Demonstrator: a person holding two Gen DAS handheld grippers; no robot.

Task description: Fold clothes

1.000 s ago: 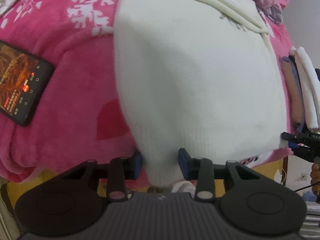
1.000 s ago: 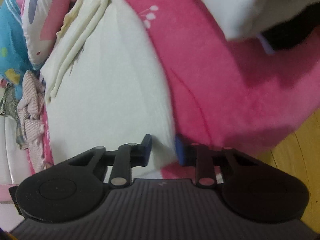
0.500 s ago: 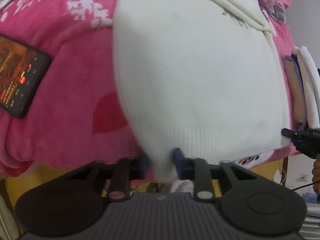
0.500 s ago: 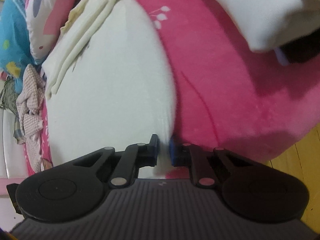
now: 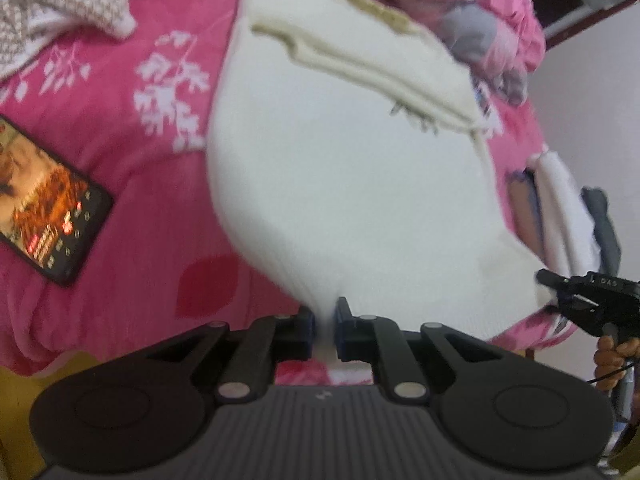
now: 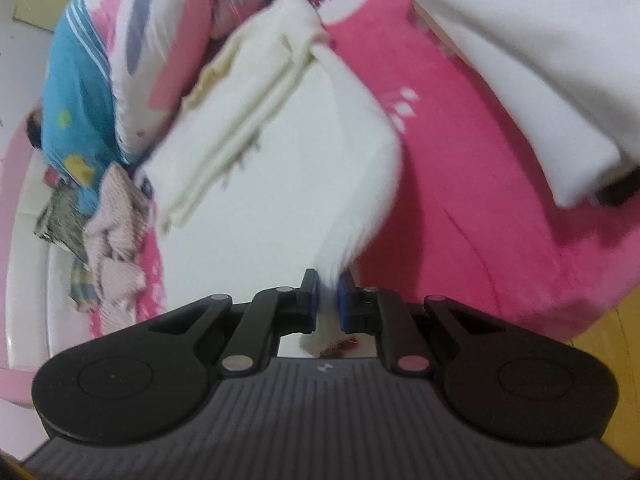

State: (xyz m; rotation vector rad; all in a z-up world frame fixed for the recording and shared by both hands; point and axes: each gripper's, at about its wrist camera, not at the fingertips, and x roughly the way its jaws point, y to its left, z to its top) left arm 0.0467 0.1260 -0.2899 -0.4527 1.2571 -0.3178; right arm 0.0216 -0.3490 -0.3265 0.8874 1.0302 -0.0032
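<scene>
Tight quarters on the pink bed — open floor only at the near edge.

The white sweater (image 5: 352,184) fills the middle of the pink blanket (image 5: 132,216). On its left lies a phone (image 5: 44,216), with bare blanket between them wide enough to pass. Past it, patterned cloth (image 5: 56,4) crowds the corner. Right of the sweater a stack of folded clothes (image 5: 556,208) hems that edge, though the right wrist view shows clear blanket (image 6: 472,208) before a white bundle (image 6: 532,80). Bedding (image 6: 100,72) and crumpled clothes (image 6: 108,236) block the head — yellow floor (image 6: 616,344) is free below.
</scene>
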